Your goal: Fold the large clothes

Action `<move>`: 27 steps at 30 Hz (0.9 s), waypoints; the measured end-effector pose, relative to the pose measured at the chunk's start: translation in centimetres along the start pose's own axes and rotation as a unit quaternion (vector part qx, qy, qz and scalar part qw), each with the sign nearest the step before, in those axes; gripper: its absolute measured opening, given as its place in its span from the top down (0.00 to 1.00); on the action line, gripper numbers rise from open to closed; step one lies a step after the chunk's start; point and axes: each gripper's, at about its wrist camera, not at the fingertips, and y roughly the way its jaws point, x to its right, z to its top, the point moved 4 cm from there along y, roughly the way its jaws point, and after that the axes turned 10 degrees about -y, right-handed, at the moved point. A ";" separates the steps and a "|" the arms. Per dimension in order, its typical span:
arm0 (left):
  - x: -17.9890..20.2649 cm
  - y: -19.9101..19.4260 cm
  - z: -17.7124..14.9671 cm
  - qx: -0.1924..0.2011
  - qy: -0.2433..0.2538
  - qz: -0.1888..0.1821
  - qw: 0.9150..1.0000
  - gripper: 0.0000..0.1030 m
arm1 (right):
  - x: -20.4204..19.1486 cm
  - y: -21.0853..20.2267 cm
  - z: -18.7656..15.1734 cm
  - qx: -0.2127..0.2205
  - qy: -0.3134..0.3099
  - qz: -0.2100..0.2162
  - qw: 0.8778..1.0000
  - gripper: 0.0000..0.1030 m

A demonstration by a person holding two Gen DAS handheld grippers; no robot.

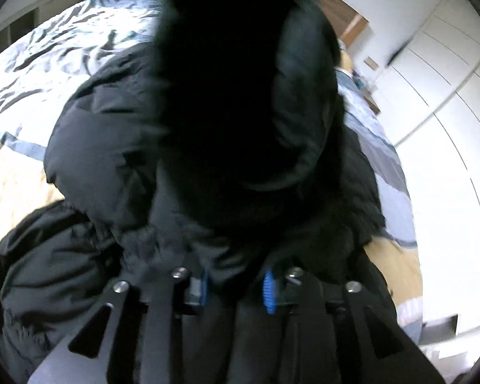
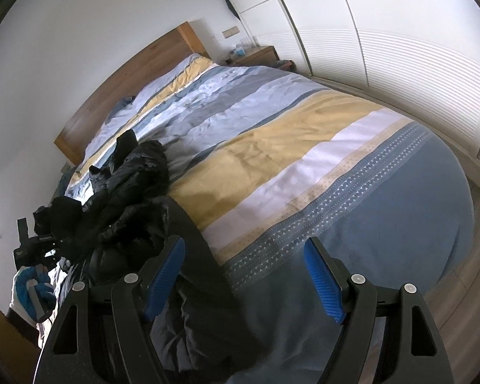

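Left hand-held gripper (image 1: 236, 291) pinches a fold of the black puffer jacket (image 1: 118, 147), which fills the centre of the left view. Right hand-held gripper (image 2: 244, 275), fingers spread and holding nothing, sits at lower centre; the jacket lies bunched at the bed's (image 2: 304, 147) left edge.

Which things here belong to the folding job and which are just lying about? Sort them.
Job: black puffer jacket, left tongs clamped on its fabric, right tongs open above the bed.
Lying about: striped duvet, wooden headboard, nightstand, white wardrobe.
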 end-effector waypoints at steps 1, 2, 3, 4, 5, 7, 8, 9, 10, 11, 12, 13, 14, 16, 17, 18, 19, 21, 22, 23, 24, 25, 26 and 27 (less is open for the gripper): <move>0.4 -0.3 -0.6 -0.003 0.006 -0.003 1.000 0.74 | -0.1 -0.2 -0.1 0.002 -0.001 0.001 1.000 0.26; 0.7 -0.7 -1.1 -0.005 0.011 -0.007 1.000 0.74 | -0.3 -0.4 -0.1 0.003 -0.002 0.004 1.000 0.26; 0.9 -1.1 -1.4 -0.006 0.015 -0.011 1.000 0.74 | -0.6 -0.8 0.0 0.006 -0.005 0.007 1.000 0.26; 1.0 -1.7 -1.8 -0.006 0.020 -0.015 1.000 0.73 | -0.8 -1.1 0.0 0.009 -0.007 0.009 1.000 0.26; 1.5 -2.5 -2.2 -0.004 0.026 -0.019 0.999 0.73 | -1.0 -1.5 0.0 0.012 -0.010 0.010 1.000 0.25; 1.3 -4.6 -2.5 0.003 0.033 -0.026 0.999 0.73 | -1.7 -2.2 0.1 0.020 -0.016 0.016 1.000 0.24; 1.3 -5.6 -2.6 0.009 0.035 -0.028 0.999 0.73 | -2.1 -2.5 0.2 0.022 -0.021 0.018 0.999 0.23; 0.3 -7.6 -2.1 0.016 0.035 -0.030 0.999 0.73 | -2.7 -2.8 0.3 0.025 -0.029 0.022 0.999 0.23; -0.1 -8.9 -1.9 0.024 0.034 -0.034 0.999 0.73 | -3.3 -3.1 0.5 0.028 -0.034 0.025 0.999 0.23; -0.5 -10.4 -1.7 0.034 0.030 -0.037 0.998 0.73 | -3.9 -3.3 0.6 0.030 -0.038 0.030 0.998 0.22; -0.8 -11.8 -1.6 0.043 0.028 -0.038 0.998 0.73 | -4.5 -3.6 0.9 0.033 -0.043 0.036 0.998 0.22; -1.0 -13.2 -1.2 0.054 0.026 -0.037 0.998 0.73 | -5.1 -3.9 1.1 0.036 -0.048 0.040 0.997 0.22; -1.5 -14.8 -0.9 0.067 0.026 -0.035 0.997 0.73 | -5.8 -4.2 1.3 0.039 -0.054 0.045 0.997 0.22; -2.7 -17.6 0.0 0.086 0.024 -0.028 0.996 0.73 | -7.5 -4.6 1.7 0.043 -0.070 0.055 0.995 0.21; -3.3 -18.5 0.4 0.091 0.022 -0.025 0.995 0.73 | -8.5 -4.7 1.9 0.043 -0.079 0.061 0.994 0.21; -3.9 -19.3 0.9 0.095 0.021 -0.021 0.995 0.73 | -9.5 -4.8 2.1 0.043 -0.089 0.066 0.993 0.20; -4.5 -20.0 1.2 0.099 0.019 -0.015 0.995 0.73 | -10.2 -4.8 2.2 0.043 -0.097 0.069 0.992 0.20; -6.1 -21.0 2.2 0.106 0.011 -0.006 0.994 0.73 | -12.3 -4.7 2.5 0.040 -0.120 0.077 0.989 0.19; -6.5 -21.1 2.6 0.107 0.007 -0.003 0.994 0.73 | -13.1 -4.5 2.6 0.039 -0.128 0.080 0.988 0.19; -7.2 -21.1 3.1 0.107 0.002 0.003 0.994 0.73 | -14.1 -4.2 2.9 0.037 -0.138 0.085 0.986 0.19; -7.8 -21.0 3.7 0.107 -0.001 0.008 0.994 0.73 | -14.9 -3.9 3.1 0.035 -0.146 0.089 0.985 0.19; -8.3 -20.6 4.2 0.106 -0.002 0.014 0.994 0.73 | -15.9 -3.4 3.4 0.032 -0.155 0.092 0.983 0.19; -8.6 -20.3 4.7 0.105 -0.001 0.019 0.994 0.73 | -17.0 -2.8 3.8 0.028 -0.165 0.095 0.981 0.19; -9.0 -19.9 5.4 0.104 0.002 0.025 0.994 0.73 | -18.4 -1.9 4.4 0.024 -0.177 0.101 0.979 0.19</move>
